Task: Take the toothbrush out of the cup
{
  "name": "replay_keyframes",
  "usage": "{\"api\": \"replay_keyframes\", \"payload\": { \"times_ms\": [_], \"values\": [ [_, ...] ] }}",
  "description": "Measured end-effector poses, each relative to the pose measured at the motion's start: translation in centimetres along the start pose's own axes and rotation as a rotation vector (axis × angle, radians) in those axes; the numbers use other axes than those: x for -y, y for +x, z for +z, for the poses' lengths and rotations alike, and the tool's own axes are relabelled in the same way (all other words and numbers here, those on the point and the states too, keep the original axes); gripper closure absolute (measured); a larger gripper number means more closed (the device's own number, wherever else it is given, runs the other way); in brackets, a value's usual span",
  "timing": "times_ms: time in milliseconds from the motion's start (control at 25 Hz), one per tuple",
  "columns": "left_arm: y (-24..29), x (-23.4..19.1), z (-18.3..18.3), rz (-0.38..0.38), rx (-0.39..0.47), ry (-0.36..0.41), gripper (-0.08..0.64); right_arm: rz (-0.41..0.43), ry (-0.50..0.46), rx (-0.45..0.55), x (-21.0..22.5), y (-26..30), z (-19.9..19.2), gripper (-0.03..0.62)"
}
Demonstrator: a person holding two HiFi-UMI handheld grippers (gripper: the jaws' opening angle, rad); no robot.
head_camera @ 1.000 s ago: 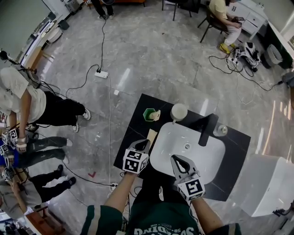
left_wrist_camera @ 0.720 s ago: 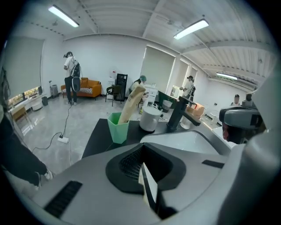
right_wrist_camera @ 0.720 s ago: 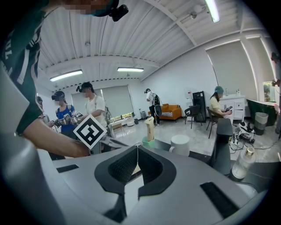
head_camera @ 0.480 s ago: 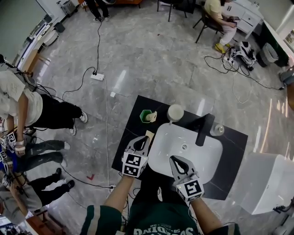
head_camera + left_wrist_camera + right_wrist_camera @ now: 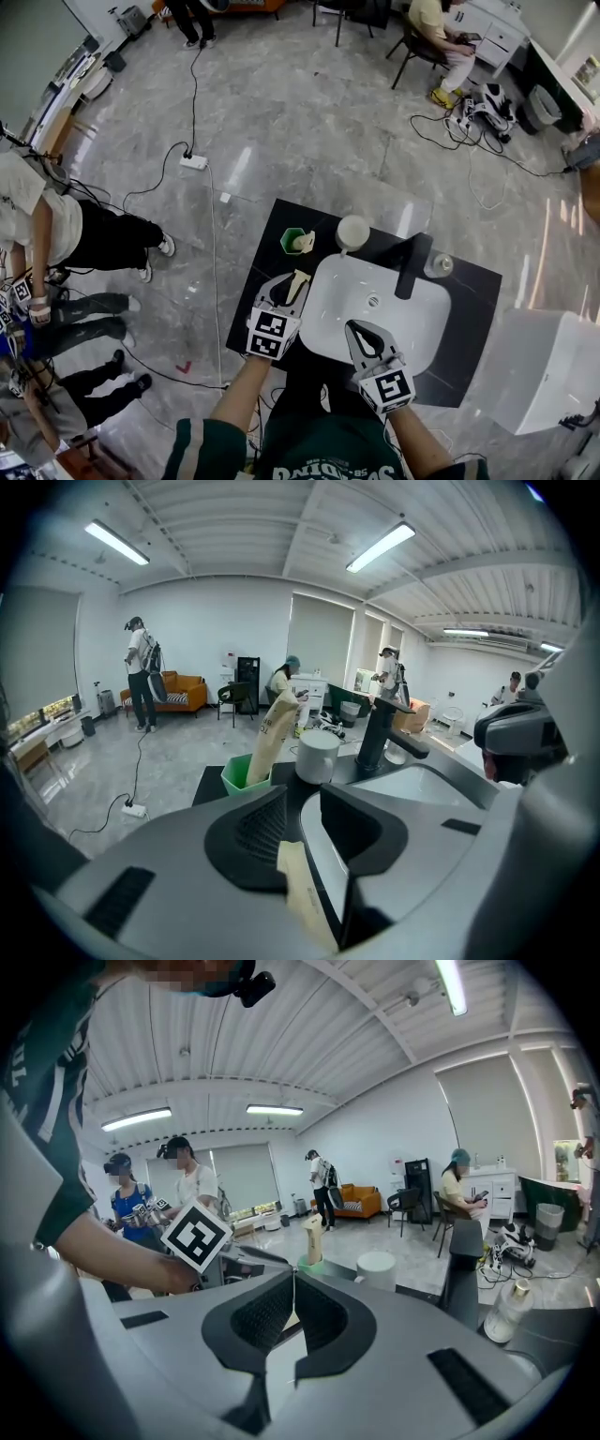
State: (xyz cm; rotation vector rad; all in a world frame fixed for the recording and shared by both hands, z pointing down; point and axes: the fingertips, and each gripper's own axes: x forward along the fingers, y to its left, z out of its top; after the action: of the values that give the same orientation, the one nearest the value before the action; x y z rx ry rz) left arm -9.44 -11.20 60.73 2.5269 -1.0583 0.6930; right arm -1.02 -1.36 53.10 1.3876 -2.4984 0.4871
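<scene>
Head view, cup: green cup [image 5: 292,240] sits off the sink's [image 5: 417,319] far left corner, with the toothbrush [image 5: 307,242] standing in it, not yet out.
Head view, tools: left tool [image 5: 284,287] is at the sink's left rim, right tool [image 5: 362,330] over its near edge.
Left gripper view: jaws opening. A beige packet [image 5: 305,902] lies loose between them, unclamped.
Right gripper view: jaws together, I see nothing in them.
My call: drop the packet clear, pinch the toothbrush high, lift straight up.
Watch: white mug [image 5: 353,230] at the sink's back edge crowds the cup.
</scene>
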Motion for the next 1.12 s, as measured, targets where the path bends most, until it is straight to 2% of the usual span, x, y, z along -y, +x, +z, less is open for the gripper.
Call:
{"api": "replay_keyframes", "payload": {
  "times_ms": [200, 360, 600, 1120],
  "values": [
    [0.4, -0.5, 0.2, 0.027, 0.010, 0.027, 0.361, -0.008, -0.001, -0.011, 0.1, -0.4, -0.2, 0.552],
    [1.2, -1.2, 0.6, 0.055, 0.016, 0.056, 0.327, -0.010, 0.001, -0.013, 0.1, -0.5, -0.3, 0.552],
    [2.1, -1.9, 0.1, 0.117, 0.016, 0.085, 0.325, -0.019, 0.001, -0.014, 0.1, -1.0, -0.2, 0.552],
    [5.4, -3.5, 1.4, 0.145, 0.023, 0.099, 0.325, -0.069, 0.009, -0.028, 1.5, -2.3, -0.7, 0.552]
  ]
}}
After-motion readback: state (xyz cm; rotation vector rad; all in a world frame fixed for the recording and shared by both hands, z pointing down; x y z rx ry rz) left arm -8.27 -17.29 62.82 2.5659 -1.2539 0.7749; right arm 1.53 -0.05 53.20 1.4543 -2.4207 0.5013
